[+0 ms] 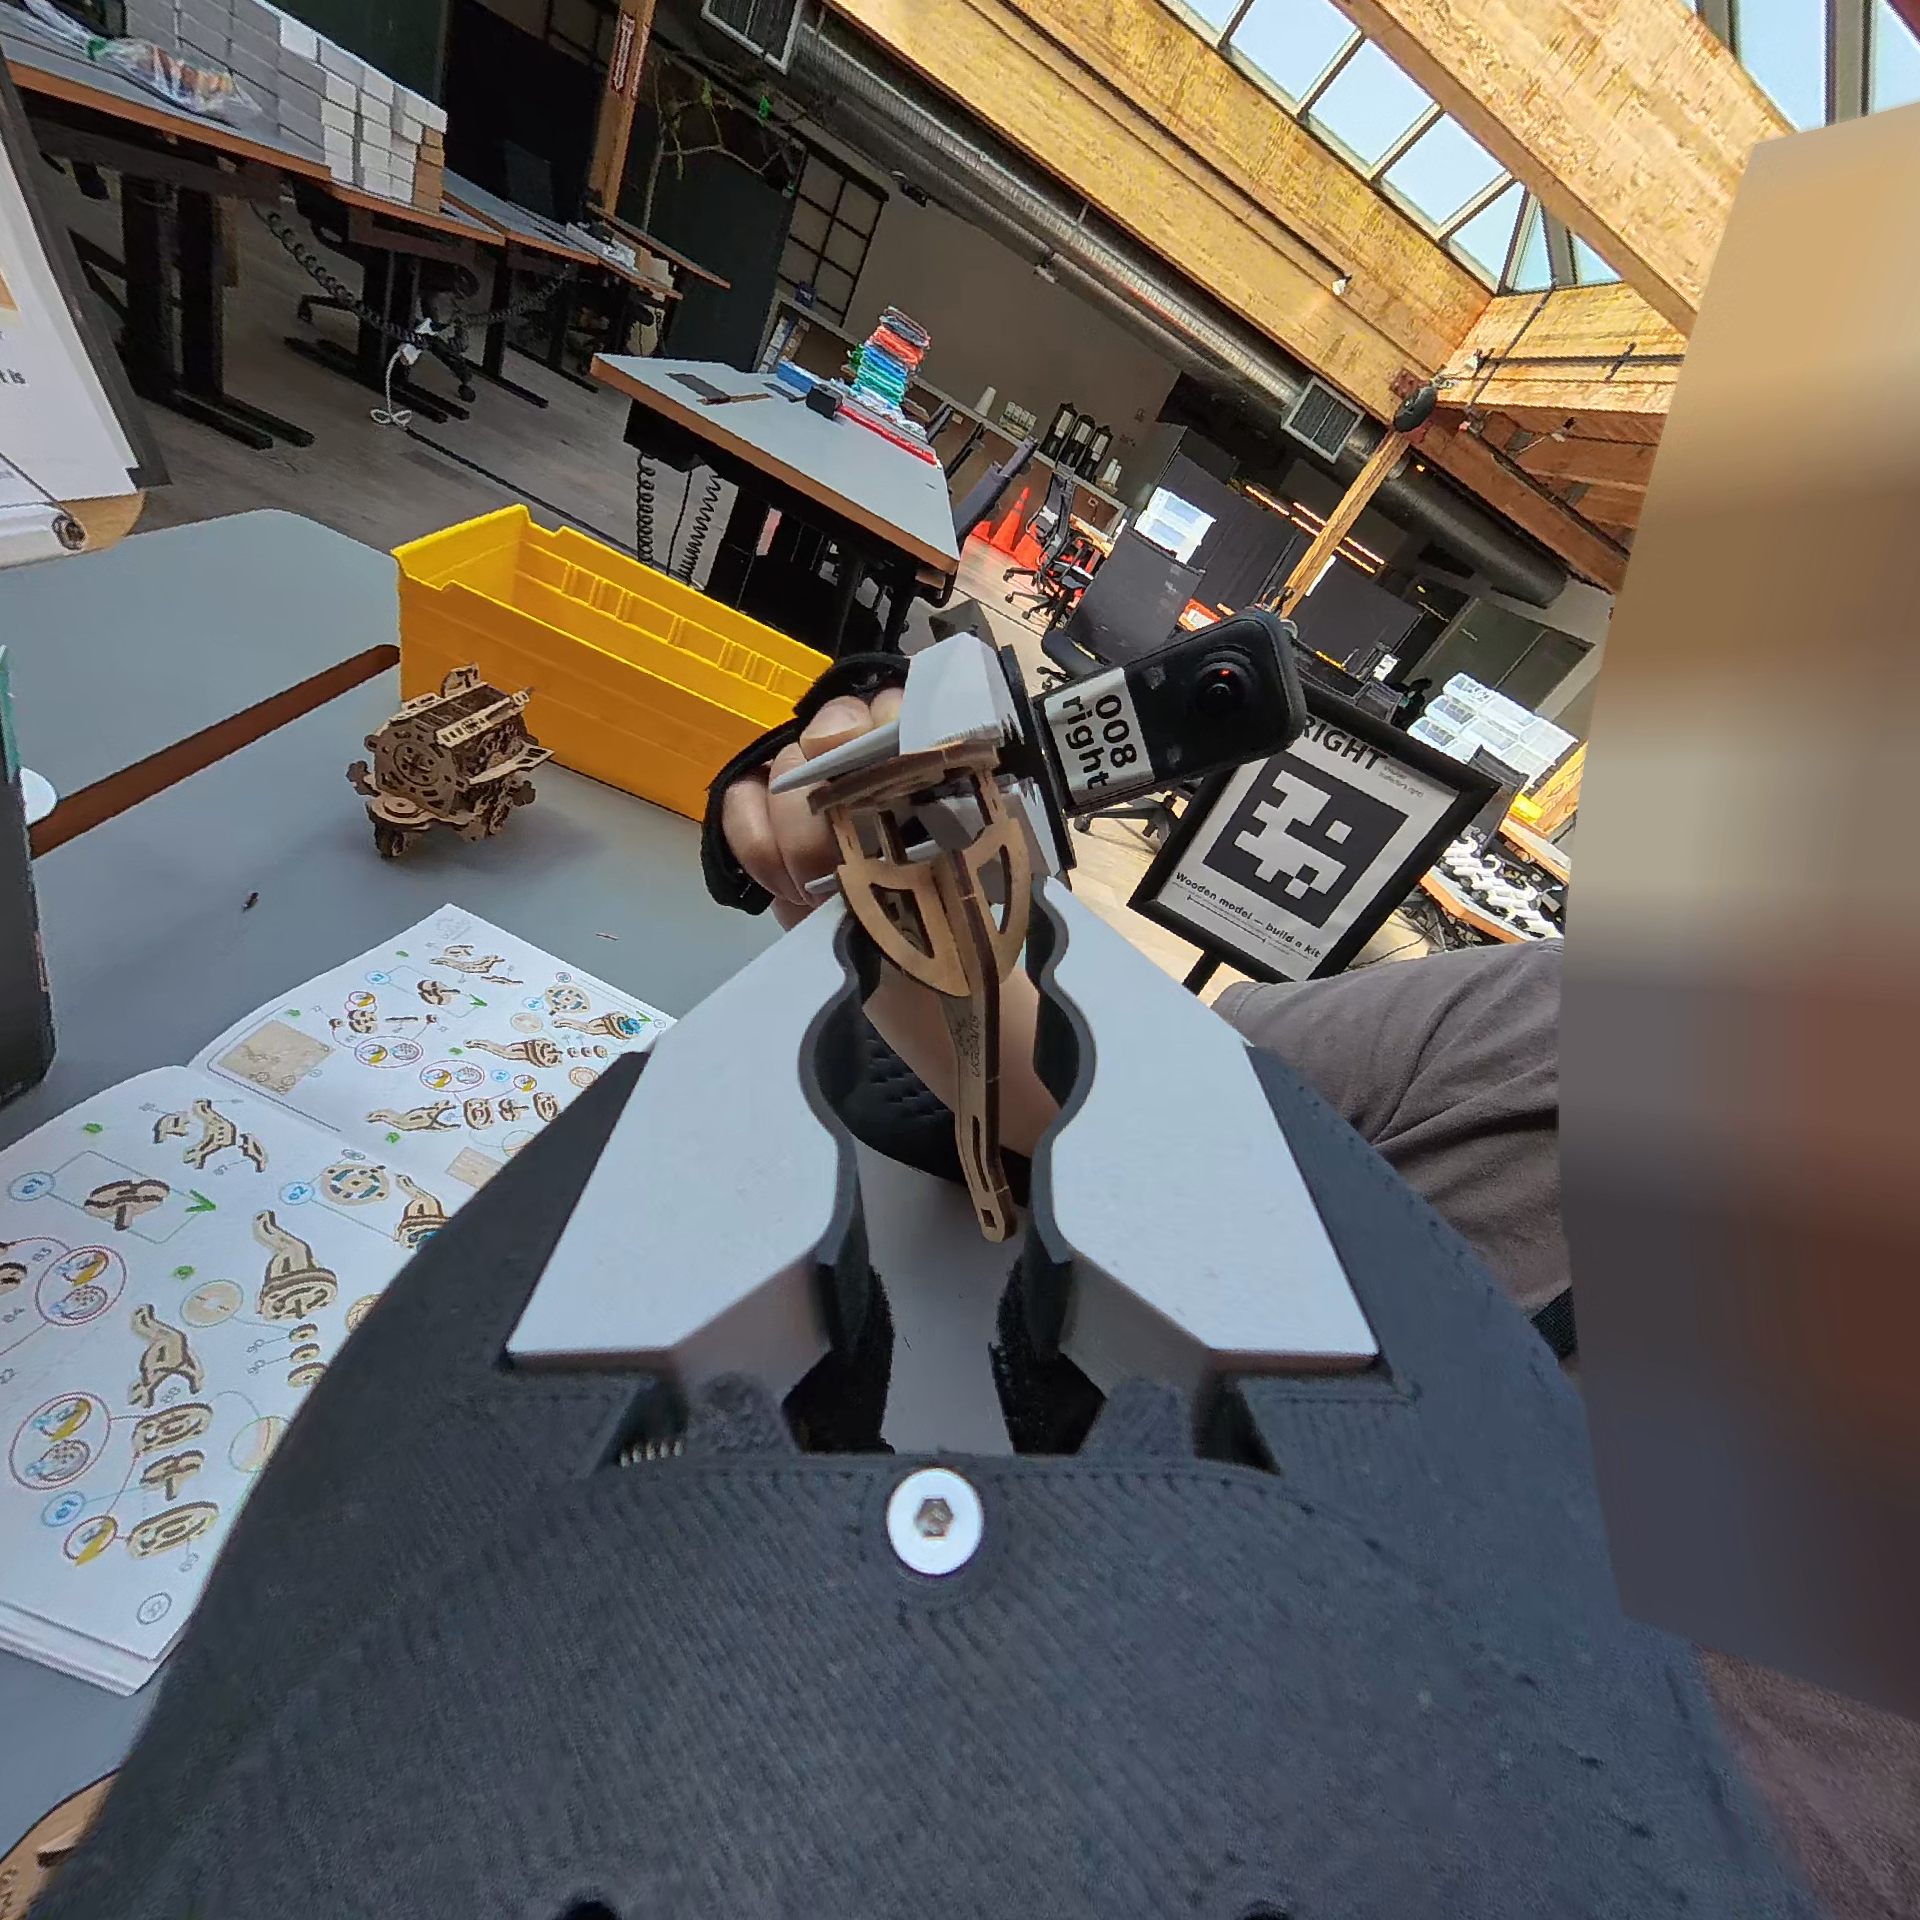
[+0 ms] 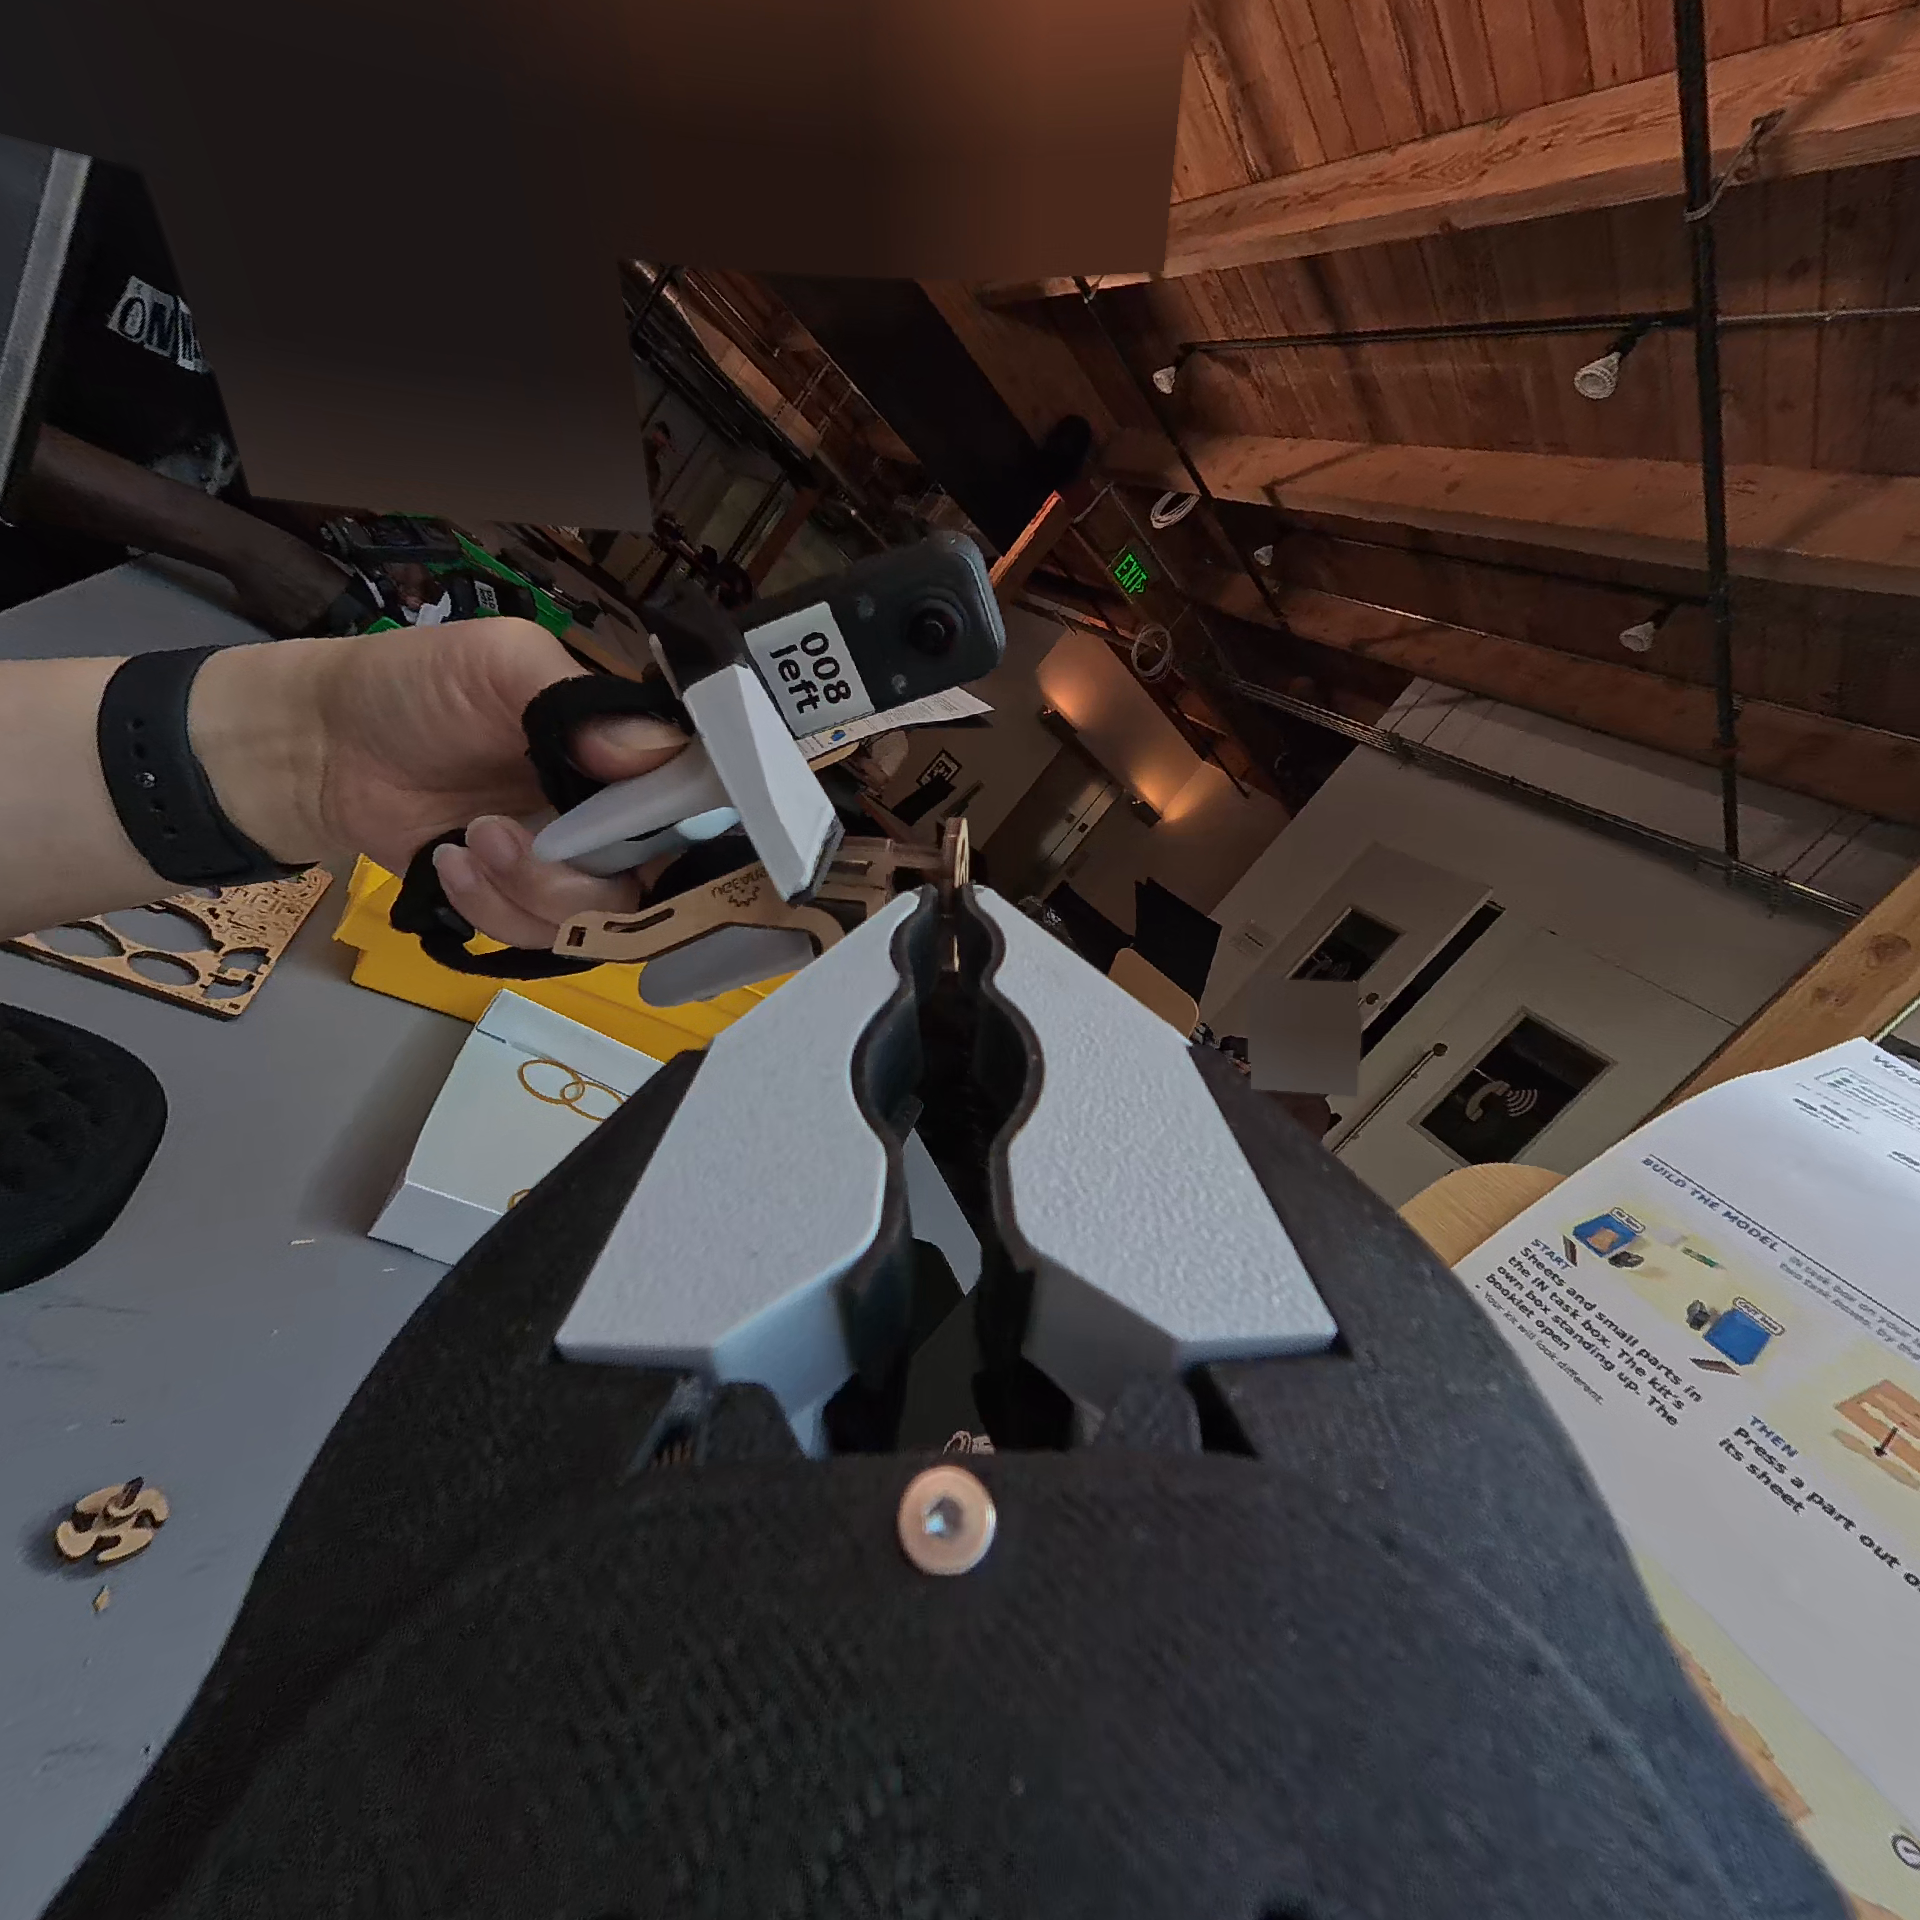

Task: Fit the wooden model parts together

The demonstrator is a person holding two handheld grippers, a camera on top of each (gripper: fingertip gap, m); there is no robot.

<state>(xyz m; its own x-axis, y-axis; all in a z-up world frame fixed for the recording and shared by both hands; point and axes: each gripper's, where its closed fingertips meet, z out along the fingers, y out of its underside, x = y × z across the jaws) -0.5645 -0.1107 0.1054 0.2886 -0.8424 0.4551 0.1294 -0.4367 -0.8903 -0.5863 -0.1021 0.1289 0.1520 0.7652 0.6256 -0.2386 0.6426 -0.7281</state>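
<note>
Both tools meet in mid-air above the grey tabletop, presumably so the pieces can be turned and lined up freely. The left hand-held gripper pinches the wooden subassembly, a flat laser-cut plywood piece with fan-shaped cutouts and a long slotted stem that runs back between the grey fingers. Its jaws stay parted by the width of the wood. The right hand-held gripper has its tips pressed nearly together on a small thin wooden part, held edge-on at the subassembly's far end, which suggests a tab being fed into a slot. The plywood looks pale, thin and brittle with dark burnt edges, so skewed pressure could snap it. A finished wooden model stands beside the yellow plastic bin, and the open instruction booklet lies flat nearby for reference.
</note>
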